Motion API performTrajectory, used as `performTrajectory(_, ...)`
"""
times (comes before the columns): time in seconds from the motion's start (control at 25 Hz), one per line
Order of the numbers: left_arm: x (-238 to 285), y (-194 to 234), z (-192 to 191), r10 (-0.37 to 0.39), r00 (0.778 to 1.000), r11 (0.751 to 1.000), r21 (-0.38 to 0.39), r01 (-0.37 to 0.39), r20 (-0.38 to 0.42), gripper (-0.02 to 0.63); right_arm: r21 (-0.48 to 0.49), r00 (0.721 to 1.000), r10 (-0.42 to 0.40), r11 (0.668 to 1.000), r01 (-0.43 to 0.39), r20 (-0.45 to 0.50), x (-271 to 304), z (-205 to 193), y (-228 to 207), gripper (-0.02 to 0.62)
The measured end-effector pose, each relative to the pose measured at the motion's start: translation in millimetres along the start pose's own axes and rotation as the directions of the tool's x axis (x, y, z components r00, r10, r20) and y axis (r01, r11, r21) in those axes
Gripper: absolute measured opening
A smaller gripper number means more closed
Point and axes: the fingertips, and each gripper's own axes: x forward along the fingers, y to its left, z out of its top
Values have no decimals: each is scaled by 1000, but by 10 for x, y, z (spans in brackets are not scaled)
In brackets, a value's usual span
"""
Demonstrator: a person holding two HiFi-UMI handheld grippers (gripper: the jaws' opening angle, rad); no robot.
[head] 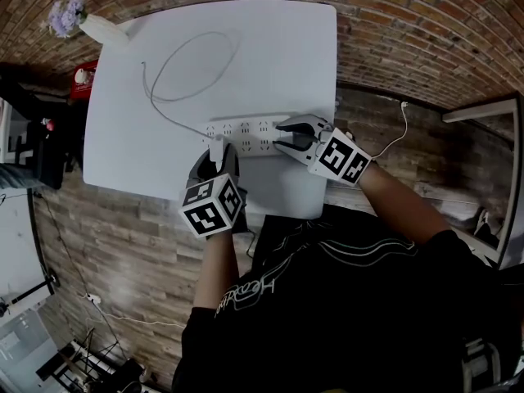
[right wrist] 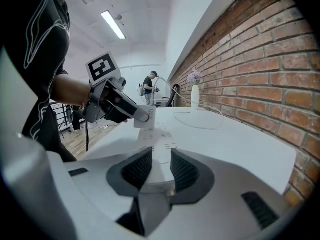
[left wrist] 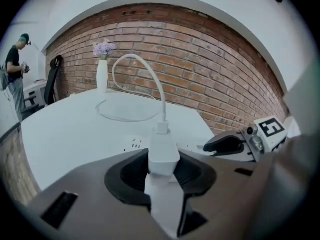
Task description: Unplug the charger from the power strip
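Item: white block charger (left wrist: 163,151), clamped in left gripper (left wrist: 163,176), at the left end of the long white plastic power strip (head: 250,131); whether the pins are seated is unclear. Right gripper (right wrist: 155,170) clamps the strip's other end. Handling: pull straight off the socket without twisting, keeping the strip pinned.

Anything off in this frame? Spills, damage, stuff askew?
Nothing stands out. The left gripper has its jaws closed on the charger, and the right gripper clamps the end of the power strip. The cable loops loosely over the table. The vase stands upright.
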Motion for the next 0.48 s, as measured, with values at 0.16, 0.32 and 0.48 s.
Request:
performTrajectory(0.16,-32,-64,20,79,997,983,165,-80,11,135,1,1000,-1,1000,1,3,-3,-2,2,97)
performTrajectory(0.32,-65,-62,71,43,999,996,83,-45,27,135,-2,1000,-2,1000,2,1,0,-3,1,97)
performTrajectory(0.48,-179,-15,305,-46,995,992,-114,57,92,135,-4,1000,-3,1000,3,-1,-4,-12,-1,97)
